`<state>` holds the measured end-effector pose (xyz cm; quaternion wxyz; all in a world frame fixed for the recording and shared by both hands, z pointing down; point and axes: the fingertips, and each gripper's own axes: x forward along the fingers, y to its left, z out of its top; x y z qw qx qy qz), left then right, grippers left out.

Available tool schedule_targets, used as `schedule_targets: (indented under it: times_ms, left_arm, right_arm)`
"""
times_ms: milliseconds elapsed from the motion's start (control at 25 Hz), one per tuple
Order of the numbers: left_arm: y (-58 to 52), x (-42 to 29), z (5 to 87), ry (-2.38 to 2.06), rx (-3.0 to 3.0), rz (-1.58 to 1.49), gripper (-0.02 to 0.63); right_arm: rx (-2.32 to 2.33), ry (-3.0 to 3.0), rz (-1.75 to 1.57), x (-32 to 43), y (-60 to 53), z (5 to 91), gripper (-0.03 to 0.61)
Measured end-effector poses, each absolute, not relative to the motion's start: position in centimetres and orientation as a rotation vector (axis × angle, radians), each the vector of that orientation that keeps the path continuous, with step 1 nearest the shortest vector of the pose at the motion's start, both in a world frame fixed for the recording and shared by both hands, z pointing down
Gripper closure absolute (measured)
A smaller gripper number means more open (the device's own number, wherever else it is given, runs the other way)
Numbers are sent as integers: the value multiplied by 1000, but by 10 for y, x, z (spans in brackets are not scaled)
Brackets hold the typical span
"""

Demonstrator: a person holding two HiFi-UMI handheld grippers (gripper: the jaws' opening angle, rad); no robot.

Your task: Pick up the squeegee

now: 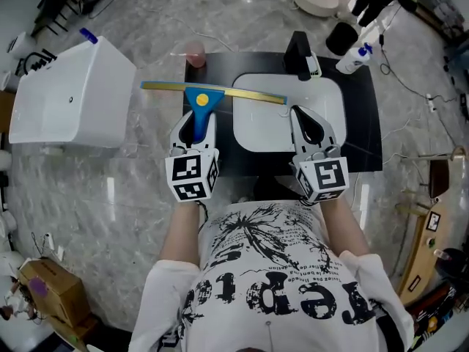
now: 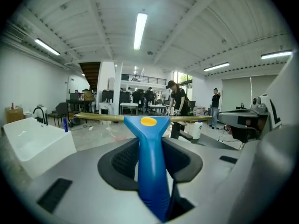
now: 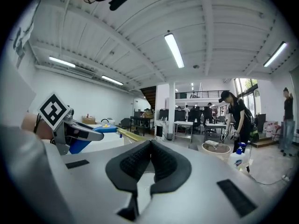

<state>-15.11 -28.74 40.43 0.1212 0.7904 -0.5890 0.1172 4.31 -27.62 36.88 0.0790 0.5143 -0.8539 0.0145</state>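
Squeegee is hanging above the mat's left edge, the left gripper pinching its blue handle and the right gripper idling pressed together and empty, so gripping firmly with the blade level is looking wise.

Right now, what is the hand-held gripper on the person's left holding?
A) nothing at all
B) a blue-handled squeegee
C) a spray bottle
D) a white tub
B: in the left gripper view, the left hand-held gripper has its jaws closed on the blue handle of the squeegee, and the squeegee's brass-coloured blade runs crosswise beyond the jaws.
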Motion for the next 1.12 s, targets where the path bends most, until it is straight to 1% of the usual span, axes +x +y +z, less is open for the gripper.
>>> schedule_targets:
  times_ms: [240,520,1120]
  left_arm:
    - [-269,-140,338,-1743,2488,207,465]
    - [-255,-130,287,-1777,2637,86,465]
    - [-268,-119,280,-1796,2664,87,465]
  right_arm:
    - [1619,-2571,-69,52,-251,328,563]
    - [1743,-2584,-120,68,-234,293,565]
    - [1740,-2596,-173,76,-243,283,566]
